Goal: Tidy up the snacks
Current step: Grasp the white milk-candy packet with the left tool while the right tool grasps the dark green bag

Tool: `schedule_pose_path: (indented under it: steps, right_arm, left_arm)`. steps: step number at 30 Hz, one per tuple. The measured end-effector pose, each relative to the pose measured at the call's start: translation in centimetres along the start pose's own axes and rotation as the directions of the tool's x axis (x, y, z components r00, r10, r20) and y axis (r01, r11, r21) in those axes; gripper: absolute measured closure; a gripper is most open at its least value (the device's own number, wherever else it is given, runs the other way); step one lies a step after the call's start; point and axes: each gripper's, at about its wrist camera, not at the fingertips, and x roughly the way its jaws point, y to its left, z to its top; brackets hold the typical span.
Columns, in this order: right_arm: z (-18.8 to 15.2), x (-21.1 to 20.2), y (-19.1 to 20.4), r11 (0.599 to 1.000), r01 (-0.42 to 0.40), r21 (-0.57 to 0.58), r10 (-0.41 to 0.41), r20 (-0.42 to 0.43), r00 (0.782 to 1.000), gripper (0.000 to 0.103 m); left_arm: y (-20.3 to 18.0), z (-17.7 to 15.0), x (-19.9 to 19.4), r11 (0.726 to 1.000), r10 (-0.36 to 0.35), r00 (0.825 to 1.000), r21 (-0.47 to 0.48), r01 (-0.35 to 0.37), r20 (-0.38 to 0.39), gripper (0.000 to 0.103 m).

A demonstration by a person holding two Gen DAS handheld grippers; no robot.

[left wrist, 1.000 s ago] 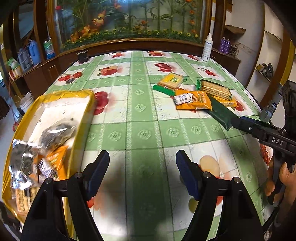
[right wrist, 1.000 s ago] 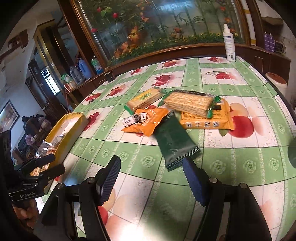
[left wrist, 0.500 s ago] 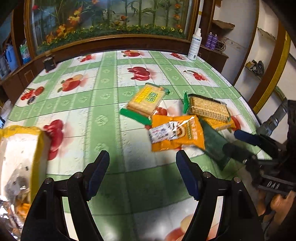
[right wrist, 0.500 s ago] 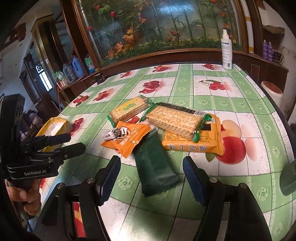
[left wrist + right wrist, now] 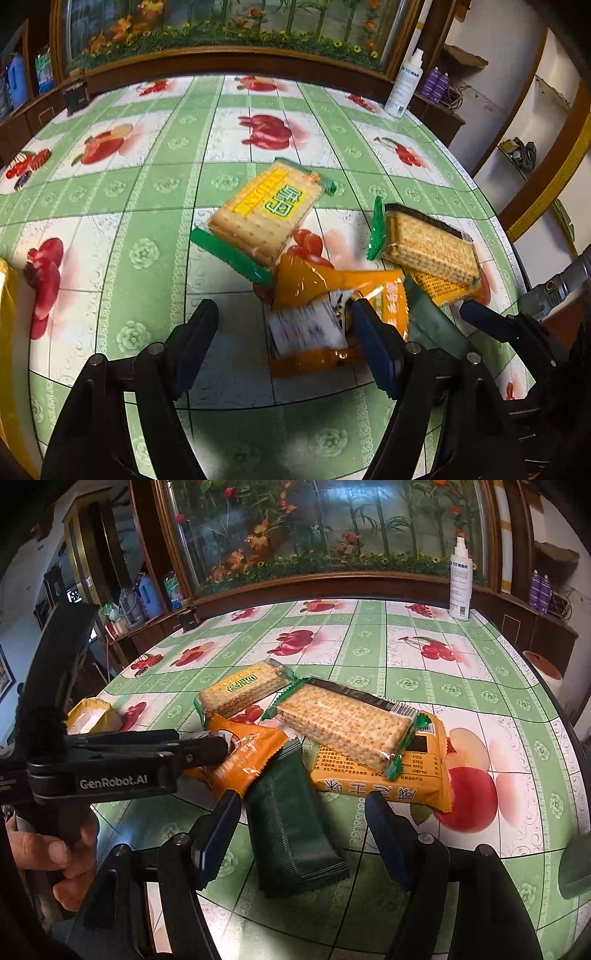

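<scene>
Several snack packs lie in a heap on the table. My left gripper [image 5: 284, 343] is open and low over the orange packet [image 5: 332, 295], whose near end lies between its fingers, untouched as far as I can see. A cracker pack with a yellow-green label [image 5: 266, 210] lies just beyond. My right gripper [image 5: 304, 834] is open, with the dark green packet [image 5: 291, 819] lying between its fingers. Behind it a second cracker pack [image 5: 343, 723] rests on a yellow-orange packet [image 5: 388, 775]. The left gripper [image 5: 218, 747] reaches in over the orange packet [image 5: 247, 757].
A yellow tray [image 5: 92, 716] stands at the table's left side. A white spray bottle [image 5: 460, 579] stands at the far right edge, a small dark box [image 5: 188, 618] at the far left. A hand [image 5: 55, 856] grips the left tool. The round table's edge [image 5: 569, 731] curves close on the right.
My left gripper has swung right, away from the yellow tray, to the orange packet. The right gripper has moved closer, so the dark green packet now lies between its fingers. Both stayed open.
</scene>
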Motion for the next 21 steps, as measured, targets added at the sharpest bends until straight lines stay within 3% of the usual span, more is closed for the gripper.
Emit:
schedule_pose_path:
  steps: [5,7,10,12,13,15,21]
  right_arm:
    - [0.0,0.6,0.5,1.000,0.003,-0.030,-0.003,-0.021,1.000,0.031]
    - [-0.1,0.7,1.2,0.998,0.001,-0.065,-0.003,-0.030,1.000,0.031]
    - [-0.1,1.9,2.1,0.994,0.031,-0.108,-0.041,-0.085,0.996,0.032]
    - [0.0,2.2,2.6,0.989,0.053,-0.137,-0.066,-0.086,0.994,0.037]
    - [-0.1,2.2,2.8,0.986,0.067,-0.152,-0.080,-0.082,0.993,0.049]
    - [-0.2,2.0,3.0,0.985,0.070,-0.161,-0.082,-0.073,0.994,0.060]
    - [-0.9,0.8,2.3,0.993,0.043,-0.108,-0.050,-0.064,0.997,0.064]
  left_arm:
    - [0.3,-0.2,-0.2,1.000,0.001,1.000,-0.005,-0.001,0.018,0.034]
    - [0.6,-0.3,-0.3,1.000,0.008,1.000,-0.008,-0.008,0.025,0.042]
    - [1.2,-0.4,-0.5,1.000,-0.004,1.000,-0.010,0.004,0.030,0.064]
    - [1.7,-0.5,-0.7,0.999,-0.025,0.999,-0.022,0.026,0.026,0.073]
    - [1.9,-0.6,-0.8,0.999,-0.028,0.999,-0.024,0.029,0.026,0.073]
    - [2.1,-1.0,-1.1,0.999,-0.027,0.999,-0.021,0.028,0.031,0.074]
    - [3.3,-2.9,-3.0,0.998,-0.047,0.998,-0.039,0.049,0.045,0.074]
